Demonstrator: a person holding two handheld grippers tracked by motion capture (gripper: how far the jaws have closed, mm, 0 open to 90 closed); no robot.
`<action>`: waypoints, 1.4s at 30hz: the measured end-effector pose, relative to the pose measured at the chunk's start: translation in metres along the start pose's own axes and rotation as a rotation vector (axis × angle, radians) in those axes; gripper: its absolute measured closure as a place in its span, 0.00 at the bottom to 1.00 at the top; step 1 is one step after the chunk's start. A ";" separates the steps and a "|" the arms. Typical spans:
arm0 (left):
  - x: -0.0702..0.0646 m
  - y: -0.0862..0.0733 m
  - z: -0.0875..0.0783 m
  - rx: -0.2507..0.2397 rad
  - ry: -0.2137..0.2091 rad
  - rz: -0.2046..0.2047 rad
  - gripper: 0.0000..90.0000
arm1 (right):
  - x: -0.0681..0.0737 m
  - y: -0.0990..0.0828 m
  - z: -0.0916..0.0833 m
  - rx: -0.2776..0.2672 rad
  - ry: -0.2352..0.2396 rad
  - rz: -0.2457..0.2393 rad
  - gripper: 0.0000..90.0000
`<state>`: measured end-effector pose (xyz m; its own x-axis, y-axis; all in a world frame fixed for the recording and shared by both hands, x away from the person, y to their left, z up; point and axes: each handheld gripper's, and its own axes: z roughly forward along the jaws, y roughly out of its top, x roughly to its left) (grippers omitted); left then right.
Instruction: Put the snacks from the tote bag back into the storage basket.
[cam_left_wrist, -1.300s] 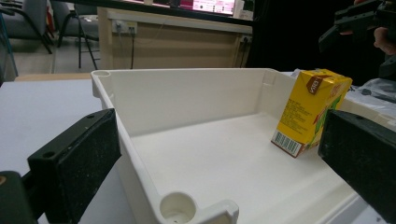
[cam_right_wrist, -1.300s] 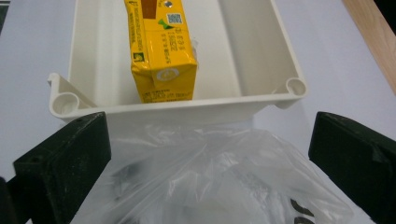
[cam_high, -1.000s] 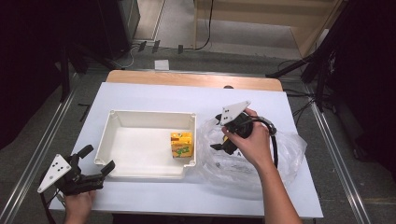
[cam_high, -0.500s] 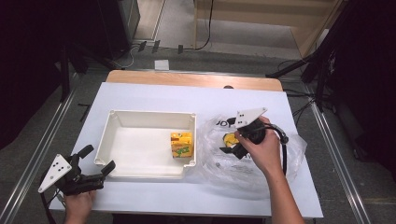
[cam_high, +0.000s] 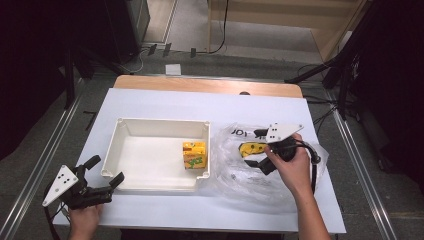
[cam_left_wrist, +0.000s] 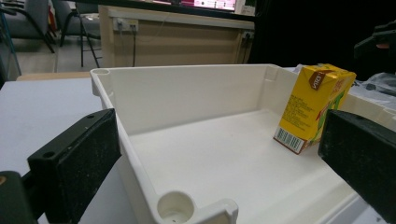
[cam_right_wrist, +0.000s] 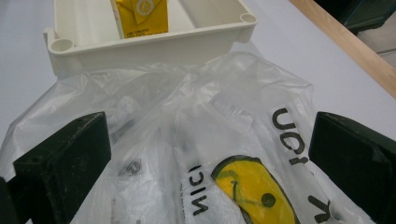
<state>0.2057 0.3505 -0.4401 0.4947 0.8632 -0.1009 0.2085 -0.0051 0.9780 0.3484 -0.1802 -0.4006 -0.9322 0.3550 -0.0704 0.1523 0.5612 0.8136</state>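
Plastic bag (cam_right_wrist: 205, 154) between right claw (cam_right_wrist: 210, 163) jaws

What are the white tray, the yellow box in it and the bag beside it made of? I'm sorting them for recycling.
White tray: looks like moulded plastic, smooth with a slight sheen and rounded corner posts. Yellow box: seemingly printed coated carton, with crisp folds and a barcode. Bag: thin clear plastic film, crinkled and glossy, with printing.

The clear plastic bag (cam_right_wrist: 224, 154) carries black print, partly creased: "ION" and "NICI" are about all that reads, perhaps fragments of longer words. The yellow carton (cam_left_wrist: 314, 106) bears a barcode and a brown label too blurred to read.
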 end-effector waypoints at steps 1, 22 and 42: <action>0.000 0.000 0.000 0.000 0.000 0.000 0.00 | 0.000 -0.002 -0.001 -0.004 -0.005 0.001 0.00; -0.001 0.000 0.000 0.002 0.005 -0.002 0.00 | 0.004 -0.042 -0.023 -0.079 -0.046 0.056 0.00; 0.000 0.000 0.000 0.001 0.009 -0.005 0.00 | 0.010 -0.073 -0.038 -0.113 -0.076 0.105 0.00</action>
<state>0.2057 0.3503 -0.4402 0.4863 0.8676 -0.1038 0.2114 -0.0016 0.9774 0.3156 -0.2466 -0.4387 -0.8848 0.4654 -0.0213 0.2057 0.4314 0.8784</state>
